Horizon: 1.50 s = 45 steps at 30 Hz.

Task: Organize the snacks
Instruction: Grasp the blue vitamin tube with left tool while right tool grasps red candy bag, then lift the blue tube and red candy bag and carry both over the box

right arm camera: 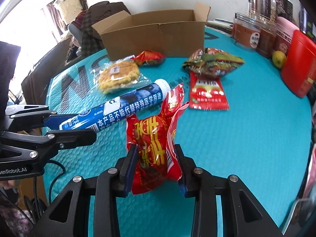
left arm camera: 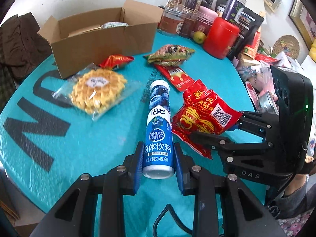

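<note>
My left gripper (left arm camera: 158,163) is shut on a blue tube (left arm camera: 159,126) with a white cap, lifted over the teal table cover (left arm camera: 88,150). In the right wrist view the same blue tube (right arm camera: 122,106) slants in from the left gripper (right arm camera: 59,126). My right gripper (right arm camera: 156,165) is shut on a crinkled red snack bag (right arm camera: 156,138), held off the table; that red snack bag (left arm camera: 203,114) shows at the right of the left wrist view in the right gripper (left arm camera: 223,134). An open cardboard box (left arm camera: 98,39) stands at the back with something inside.
On the cover lie a wrapped waffle (left arm camera: 98,92), a small red-orange packet (left arm camera: 116,60), a green-red bag (left arm camera: 171,54) and a flat red sachet (left arm camera: 175,75). Jars (left arm camera: 189,17), a red canister (left arm camera: 221,37) and a green fruit (left arm camera: 199,37) crowd the back right. Clothing (left arm camera: 21,45) hangs at the left.
</note>
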Motion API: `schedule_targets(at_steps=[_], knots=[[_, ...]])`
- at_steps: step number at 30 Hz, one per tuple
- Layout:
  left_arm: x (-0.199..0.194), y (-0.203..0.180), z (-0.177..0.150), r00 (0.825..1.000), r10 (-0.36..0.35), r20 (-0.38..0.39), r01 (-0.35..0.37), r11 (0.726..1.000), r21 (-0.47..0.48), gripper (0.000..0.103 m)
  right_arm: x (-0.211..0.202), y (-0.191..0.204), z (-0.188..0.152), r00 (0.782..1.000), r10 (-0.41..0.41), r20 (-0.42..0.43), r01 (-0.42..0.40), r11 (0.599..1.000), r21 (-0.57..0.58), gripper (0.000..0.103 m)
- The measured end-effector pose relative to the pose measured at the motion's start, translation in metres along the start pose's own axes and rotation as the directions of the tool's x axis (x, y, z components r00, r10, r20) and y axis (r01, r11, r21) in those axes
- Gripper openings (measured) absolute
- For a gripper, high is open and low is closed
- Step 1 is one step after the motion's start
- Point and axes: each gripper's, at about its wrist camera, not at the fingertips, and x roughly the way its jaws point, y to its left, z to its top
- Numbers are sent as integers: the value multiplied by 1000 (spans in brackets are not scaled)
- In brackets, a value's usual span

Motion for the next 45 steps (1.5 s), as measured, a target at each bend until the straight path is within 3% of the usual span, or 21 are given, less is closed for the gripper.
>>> schedule_targets(at_steps=[7, 13, 18, 20, 26, 32, 35, 40, 42, 45], knots=[[3, -7, -16, 999, -6, -46, 6, 1000, 7, 28, -12, 9, -15, 999, -32, -20, 31, 998, -54, 36], [23, -3, -20, 993, 31, -115, -31, 1000, -2, 28, -12, 8, -19, 999, -40, -25, 39, 998, -54, 38], [30, -8, -16, 993, 64, -97, -61, 997, 35, 28, -5, 2, -18, 998, -44, -34, 43, 998, -35, 53], [33, -11, -13, 993, 84, -88, -79, 995, 52, 28, -3, 0, -19, 998, -45, -34, 44, 999, -26, 64], [43, -14, 0, 990, 123, -67, -118, 990, 78, 29, -2, -5, -18, 999, -33, -33, 33, 999, -6, 71], [49, -9, 11, 991, 127, -49, -124, 991, 45, 29, -8, -8, -17, 1000, -26, -16, 26, 1000, 17, 80], [50, -7, 13, 991, 125, -41, -123, 992, 32, 29, -9, -10, -16, 1000, -20, -17, 20, 999, 34, 90], [49, -4, 10, 994, 106, -17, -105, 994, 24, 29, -13, -13, -13, 1000, -5, 2, 5, 997, 76, 92], [48, -3, 9, 994, 109, -14, -109, 994, 18, 29, -12, -11, -12, 1000, -4, -8, 4, 997, 79, 98], [47, -4, 9, 992, 124, -15, -124, 992, 19, 29, -4, -3, -12, 999, -11, -36, 13, 999, 52, 99]])
